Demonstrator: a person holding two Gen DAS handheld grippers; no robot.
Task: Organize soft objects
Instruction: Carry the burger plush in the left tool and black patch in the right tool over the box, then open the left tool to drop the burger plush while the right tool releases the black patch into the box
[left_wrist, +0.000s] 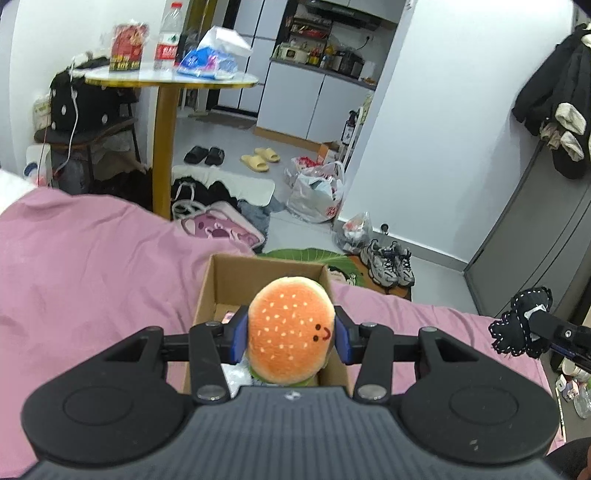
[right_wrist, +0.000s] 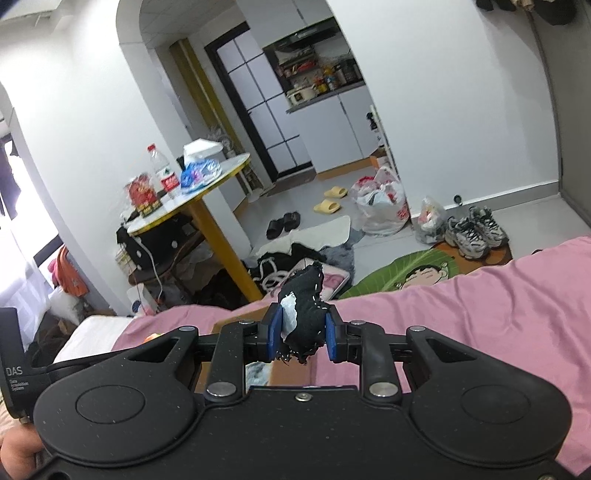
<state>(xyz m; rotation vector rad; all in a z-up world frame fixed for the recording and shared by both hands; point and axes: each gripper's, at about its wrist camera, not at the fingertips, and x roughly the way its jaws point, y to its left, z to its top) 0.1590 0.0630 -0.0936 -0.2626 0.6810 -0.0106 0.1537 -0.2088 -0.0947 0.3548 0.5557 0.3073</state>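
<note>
- Black housing of the left gripper (left_wrist: 291, 338) fills the near edge of the left wrist view; its blue pads (left_wrist: 237, 338) are clenched on a burger plush (left_wrist: 290, 330), one pad against each side of the bun.
- Burger plush is orange with pale seed dots and a small smiling face on its right side; a green layer shows under the bun.
- It hangs over the open top of a cardboard box (left_wrist: 207, 291), which sits on a pink bedspread (left_wrist: 92, 258). Something pale lies inside the box beneath the plush; what it is cannot be told.
- Right gripper (right_wrist: 302, 334) grasps a black cloth toy (right_wrist: 308, 317) with white stitching and a white patch; its pads (right_wrist: 275, 334) press the toy from both sides, and the toy sticks up above them.
- From the left wrist view, that toy (left_wrist: 522, 321) and the right gripper's tip appear at the right edge, above the bedspread and well apart from the box.
- Part of the box (right_wrist: 236, 321) shows just beyond and below the right gripper.
- Farther off: a round table (left_wrist: 170, 79) with a bottle (left_wrist: 168, 37), slippers (left_wrist: 260, 158) and sneakers (left_wrist: 388, 264) on the floor.
</note>
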